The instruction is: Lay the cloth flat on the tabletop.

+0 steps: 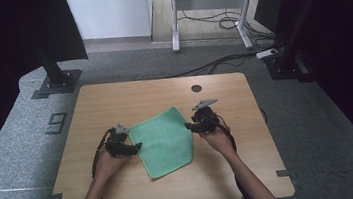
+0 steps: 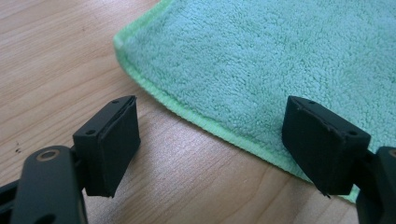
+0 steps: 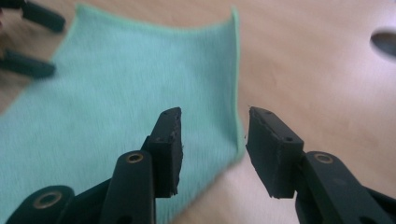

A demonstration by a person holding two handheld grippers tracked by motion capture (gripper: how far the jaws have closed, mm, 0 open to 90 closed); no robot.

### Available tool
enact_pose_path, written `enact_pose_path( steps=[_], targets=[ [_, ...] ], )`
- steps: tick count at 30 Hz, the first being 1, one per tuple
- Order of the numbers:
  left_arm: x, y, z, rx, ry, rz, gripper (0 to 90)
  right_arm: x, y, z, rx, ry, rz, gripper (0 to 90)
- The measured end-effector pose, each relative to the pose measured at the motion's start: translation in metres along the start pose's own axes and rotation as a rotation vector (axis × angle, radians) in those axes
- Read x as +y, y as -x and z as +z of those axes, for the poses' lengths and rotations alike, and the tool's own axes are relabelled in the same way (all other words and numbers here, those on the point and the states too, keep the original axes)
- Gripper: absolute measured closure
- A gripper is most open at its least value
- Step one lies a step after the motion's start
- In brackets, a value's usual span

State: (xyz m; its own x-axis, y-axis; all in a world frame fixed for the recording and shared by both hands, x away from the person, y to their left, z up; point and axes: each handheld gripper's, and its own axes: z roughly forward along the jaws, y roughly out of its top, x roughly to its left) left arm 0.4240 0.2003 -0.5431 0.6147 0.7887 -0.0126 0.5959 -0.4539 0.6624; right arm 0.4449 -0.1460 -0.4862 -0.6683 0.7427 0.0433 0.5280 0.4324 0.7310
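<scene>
Fluffy green microfiber cloth (image 1: 165, 141) lies flat mid-worktop (image 1: 114, 99), wood bare all round; left gripper (image 2: 210, 140) and right gripper (image 3: 212, 140) jaws both open, holding nothing.

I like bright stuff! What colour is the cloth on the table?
The cloth is mint green with a lighter green stitched edge, clearest in the left gripper view.

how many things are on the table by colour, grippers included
green: 1, the cloth
black: 2, the left gripper and the right gripper
total: 3, on the wooden table
</scene>
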Motion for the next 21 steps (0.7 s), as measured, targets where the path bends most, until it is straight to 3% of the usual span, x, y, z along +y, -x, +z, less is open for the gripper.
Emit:
enact_pose_path(
  steps=[6, 12, 15, 21],
  targets=[
    [-0.001, 0.002, -0.001, 0.008, -0.001, -0.006, 19.3, -0.029, 0.0, 0.002, 0.018, -0.015, 0.045, 51.0],
    [-0.004, 0.005, -0.005, 0.004, -0.01, -0.003, 19.4, -0.045, -0.011, 0.014, 0.027, -0.042, 0.045, 49.3],
    [-0.006, 0.007, -0.007, 0.001, -0.016, 0.002, 19.5, -0.049, -0.015, 0.02, 0.036, -0.067, 0.049, 55.9],
    [-0.01, 0.012, -0.01, -0.003, -0.015, 0.005, 19.7, -0.049, -0.023, 0.023, 0.065, -0.091, 0.03, 81.6]
  ],
)
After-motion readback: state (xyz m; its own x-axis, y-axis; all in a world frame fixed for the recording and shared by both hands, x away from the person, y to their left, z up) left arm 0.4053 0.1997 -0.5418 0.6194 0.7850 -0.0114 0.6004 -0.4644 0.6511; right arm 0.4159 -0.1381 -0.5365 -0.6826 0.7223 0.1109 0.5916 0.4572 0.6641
